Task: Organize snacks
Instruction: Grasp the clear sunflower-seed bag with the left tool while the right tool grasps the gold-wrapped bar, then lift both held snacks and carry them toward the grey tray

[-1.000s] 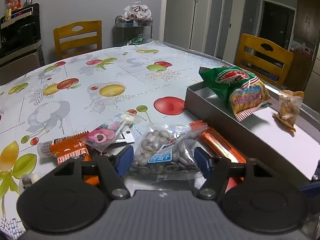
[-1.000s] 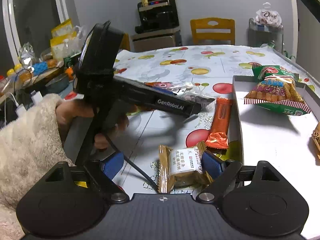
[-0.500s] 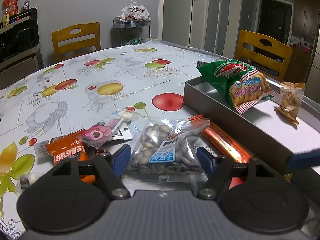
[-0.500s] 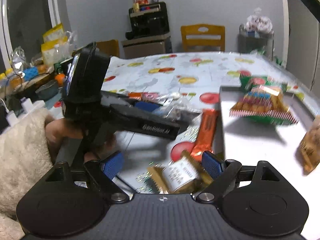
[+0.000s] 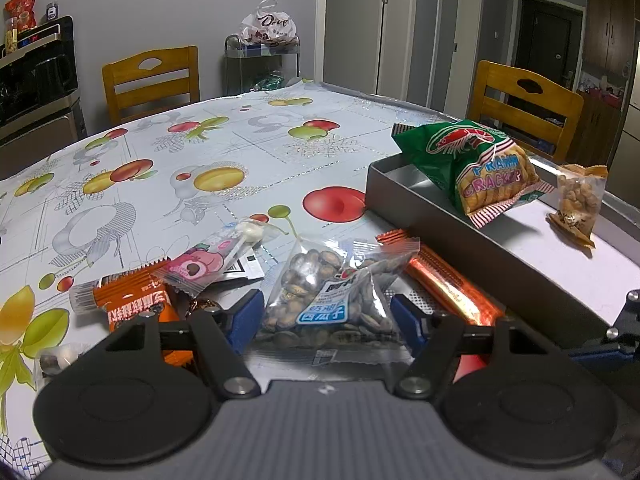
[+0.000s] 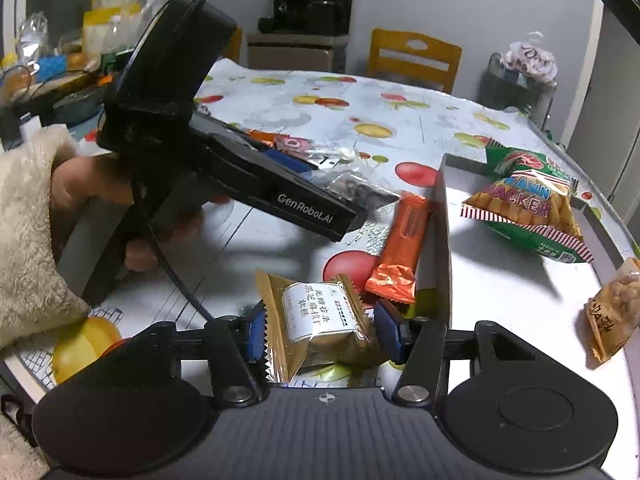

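My left gripper is shut on a clear bag of sunflower seeds, its blue pads against both sides of the bag. My right gripper is shut on a gold-wrapped cake, next to the grey tray's near wall. The tray holds a green prawn cracker bag and a small peanut bag. An orange bar lies along the tray's wall. The left gripper's body shows in the right wrist view.
An orange wafer pack, a pink candy packet and a small wrapped sweet lie on the fruit-print tablecloth left of the seeds. Wooden chairs stand at the far side and behind the tray.
The right gripper's pads have closed onto the gold cake and it has moved right, up to the tray wall. The left gripper stays on the seed bag.
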`<state>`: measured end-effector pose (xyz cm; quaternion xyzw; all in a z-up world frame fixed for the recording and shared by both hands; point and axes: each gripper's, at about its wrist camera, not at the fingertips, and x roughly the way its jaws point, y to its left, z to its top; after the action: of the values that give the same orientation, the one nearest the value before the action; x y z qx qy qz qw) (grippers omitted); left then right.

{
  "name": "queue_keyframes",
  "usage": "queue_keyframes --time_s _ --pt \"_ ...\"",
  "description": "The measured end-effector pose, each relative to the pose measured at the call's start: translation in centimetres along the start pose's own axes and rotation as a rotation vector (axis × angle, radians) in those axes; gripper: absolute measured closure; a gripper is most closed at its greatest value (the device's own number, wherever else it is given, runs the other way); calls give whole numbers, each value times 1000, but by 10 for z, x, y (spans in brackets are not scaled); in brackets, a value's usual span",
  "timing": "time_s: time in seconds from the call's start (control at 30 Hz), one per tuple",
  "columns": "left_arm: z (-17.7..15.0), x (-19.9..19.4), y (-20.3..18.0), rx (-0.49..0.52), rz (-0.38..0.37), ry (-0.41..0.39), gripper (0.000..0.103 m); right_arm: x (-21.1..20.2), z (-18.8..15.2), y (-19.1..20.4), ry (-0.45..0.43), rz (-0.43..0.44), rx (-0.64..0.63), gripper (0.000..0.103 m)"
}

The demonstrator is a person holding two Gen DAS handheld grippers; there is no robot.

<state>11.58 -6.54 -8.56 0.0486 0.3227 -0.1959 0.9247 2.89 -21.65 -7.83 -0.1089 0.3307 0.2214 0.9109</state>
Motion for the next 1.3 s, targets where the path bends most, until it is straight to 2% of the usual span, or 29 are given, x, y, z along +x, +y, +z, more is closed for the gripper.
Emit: queue_keyframes --time_s 0.03,0.1,0.47,0.6,0.7,0.93,1.1,1.3 --pt "0 0 0 1 1 -2 35 -1 1 -2 -12 4 12 58" --pt "0 -1 0 1 1 -7 36 -3 2 -5 -21 17 31 61" --pt "1 -18 -2 -7 25 -21 49 -11 -2 -6 -53 55 50 64" --pt "2 -33 5 -52 32 -48 64 -18 -2 -8 -81 70 53 64" --pt "-2 -39 7 -50 35 -47 72 -20 -3 -10 -86 76 58 65" --pt "-3 -35 -1 -8 80 -47 73 -22 -7 -11 -84 96 69 65" --pt "-1 -46 -4 3 111 -99 81 -29 -8 -14 -104 95 79 65" --pt "3 -60 -3 4 123 -130 84 -35 -5 -15 -129 98 74 65"
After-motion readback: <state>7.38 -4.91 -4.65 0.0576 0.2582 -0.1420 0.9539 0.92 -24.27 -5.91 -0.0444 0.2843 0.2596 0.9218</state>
